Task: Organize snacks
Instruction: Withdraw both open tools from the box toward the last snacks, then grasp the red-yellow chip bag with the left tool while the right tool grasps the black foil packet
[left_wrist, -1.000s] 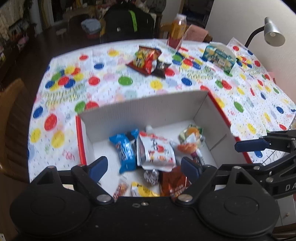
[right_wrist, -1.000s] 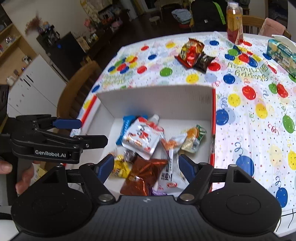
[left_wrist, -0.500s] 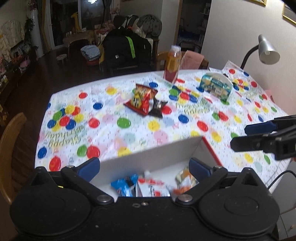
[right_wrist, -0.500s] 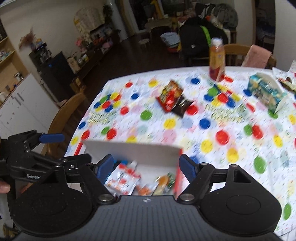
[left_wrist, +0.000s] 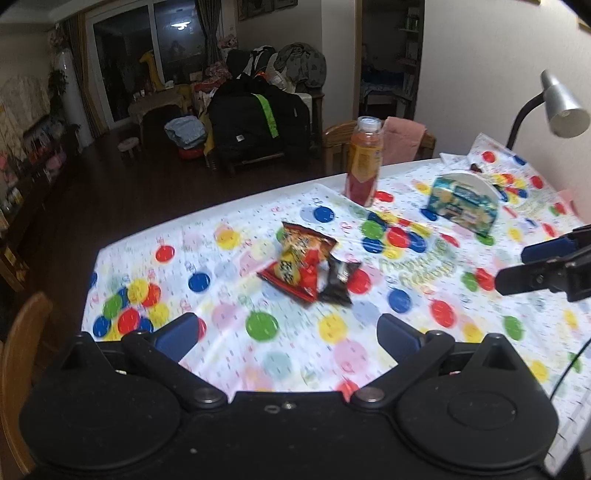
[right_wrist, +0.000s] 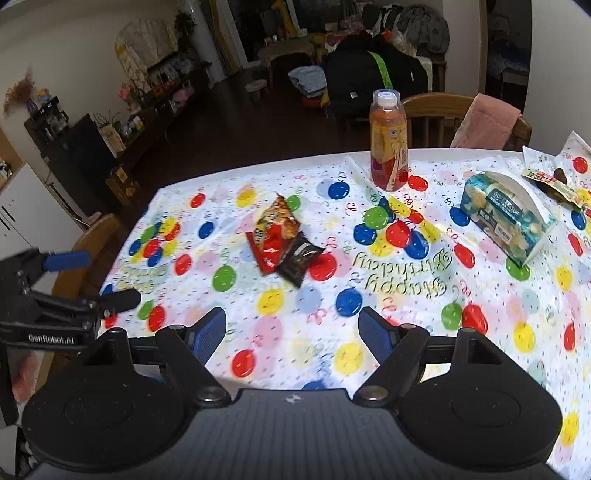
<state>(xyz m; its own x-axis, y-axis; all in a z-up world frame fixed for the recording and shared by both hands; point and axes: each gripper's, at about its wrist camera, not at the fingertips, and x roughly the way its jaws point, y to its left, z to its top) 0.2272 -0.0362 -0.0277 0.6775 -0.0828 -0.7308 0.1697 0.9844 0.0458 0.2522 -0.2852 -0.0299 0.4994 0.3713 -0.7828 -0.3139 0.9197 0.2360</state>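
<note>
Big table (right_wrist: 480, 295) under a balloon-print cloth fills both views. Straight ahead of both tools, past the fingertips and well apart from them, sit the two snack packs: a red bag (right_wrist: 271, 236) and a black pack (right_wrist: 299, 258) touching its right side, partly tucked under it from the left wrist view. The red bag's long axis runs away from the tools, leaning a bit to the right at the far end in the right view.

Left gripper (left_wrist: 286, 332) has its fingers spread wide, nothing between them. Right gripper (right_wrist: 291, 332) is the same, spread and empty. I'd say the packs lie dead ahead of the left one and slightly left of centre for the right one, so the left looks marginally better lined up, though it's close.

Beyond the packs there's a bottle (right_wrist: 388, 140), with a tissue box (right_wrist: 506, 214) off to the right. No container for the snacks shows up in either view right now, so I can't tell what's in one.
</note>
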